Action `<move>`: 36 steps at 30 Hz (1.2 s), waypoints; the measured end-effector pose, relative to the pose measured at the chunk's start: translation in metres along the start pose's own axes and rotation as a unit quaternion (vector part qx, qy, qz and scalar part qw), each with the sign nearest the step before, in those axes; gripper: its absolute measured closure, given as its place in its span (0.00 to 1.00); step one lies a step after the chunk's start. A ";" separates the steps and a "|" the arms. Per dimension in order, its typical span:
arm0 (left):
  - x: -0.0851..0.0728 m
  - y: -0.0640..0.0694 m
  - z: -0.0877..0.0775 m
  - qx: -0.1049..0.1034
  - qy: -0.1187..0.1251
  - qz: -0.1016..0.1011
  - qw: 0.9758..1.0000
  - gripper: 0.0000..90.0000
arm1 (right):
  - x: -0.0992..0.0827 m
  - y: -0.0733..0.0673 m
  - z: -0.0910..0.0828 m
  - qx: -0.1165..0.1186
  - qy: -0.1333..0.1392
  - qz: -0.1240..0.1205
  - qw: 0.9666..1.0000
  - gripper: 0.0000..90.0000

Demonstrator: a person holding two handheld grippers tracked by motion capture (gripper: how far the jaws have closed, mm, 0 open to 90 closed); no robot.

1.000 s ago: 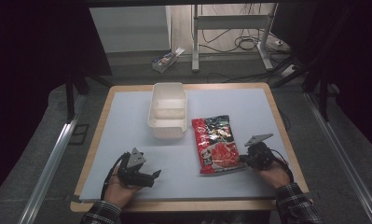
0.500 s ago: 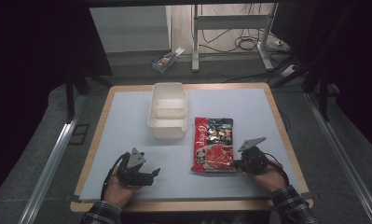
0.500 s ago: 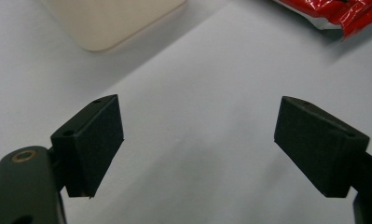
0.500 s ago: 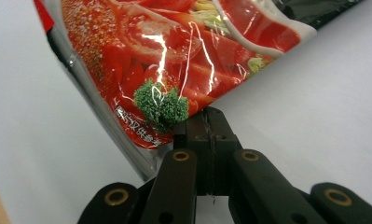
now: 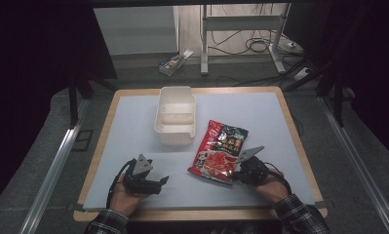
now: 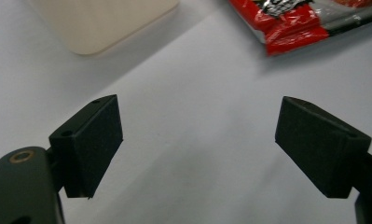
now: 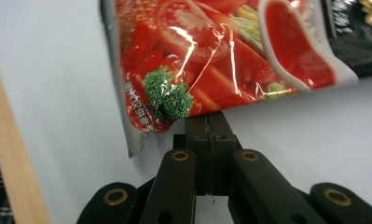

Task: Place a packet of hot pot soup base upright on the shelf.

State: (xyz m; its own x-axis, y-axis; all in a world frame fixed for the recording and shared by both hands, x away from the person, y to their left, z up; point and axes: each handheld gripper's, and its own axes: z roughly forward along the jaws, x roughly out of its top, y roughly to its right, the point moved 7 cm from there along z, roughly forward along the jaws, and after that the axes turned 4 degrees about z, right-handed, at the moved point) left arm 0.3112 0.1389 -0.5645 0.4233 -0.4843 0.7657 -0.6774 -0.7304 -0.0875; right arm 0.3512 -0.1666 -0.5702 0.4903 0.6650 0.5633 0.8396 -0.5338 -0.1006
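Red food packet [image 5: 220,151], pinched at its edge by the closed right gripper [image 5: 237,171], has slid toward frame bottom-centre, away from the white tub [image 5: 175,115]. Left gripper [image 5: 159,181] wide, empty; repositioning likely.

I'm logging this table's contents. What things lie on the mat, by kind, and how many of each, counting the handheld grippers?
Red food pouch: 1
White plastic container: 1
Handheld grippers: 2, the left gripper open, the right gripper shut on the red food pouch's edge
Total: 4
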 end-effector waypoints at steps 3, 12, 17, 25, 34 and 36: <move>0.000 0.001 0.000 -0.001 -0.002 0.003 1.000 0.17 | 0.005 -0.009 0.005 0.010 0.002 -0.004 1.000 0.99; 0.003 0.004 0.001 -0.014 0.008 -0.003 1.000 0.20 | 0.015 -0.026 0.017 0.021 0.006 -0.019 1.000 0.99; 0.009 0.010 0.003 -0.030 0.018 -0.010 0.999 0.23 | 0.019 -0.031 0.020 0.025 0.009 -0.031 0.999 0.99; 0.024 0.023 0.007 -0.060 0.039 -0.025 0.997 0.40 | 0.011 -0.005 0.000 -0.009 0.034 -0.009 0.999 0.91; 0.055 0.043 0.026 -0.089 0.055 -0.006 0.994 0.89 | 0.002 0.032 -0.018 -0.075 0.058 0.011 0.995 0.71; 0.061 0.048 0.032 -0.085 0.049 0.010 0.995 0.99 | 0.000 0.037 -0.019 -0.083 0.060 0.015 0.995 0.67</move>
State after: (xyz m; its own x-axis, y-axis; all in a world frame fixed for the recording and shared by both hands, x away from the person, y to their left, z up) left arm 0.3237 0.0583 -0.5422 0.3537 -0.4424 0.8241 -0.7804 -0.6252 -0.0007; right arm 0.3777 -0.1961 -0.5580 0.4749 0.5859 0.6567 0.7702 -0.6376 0.0119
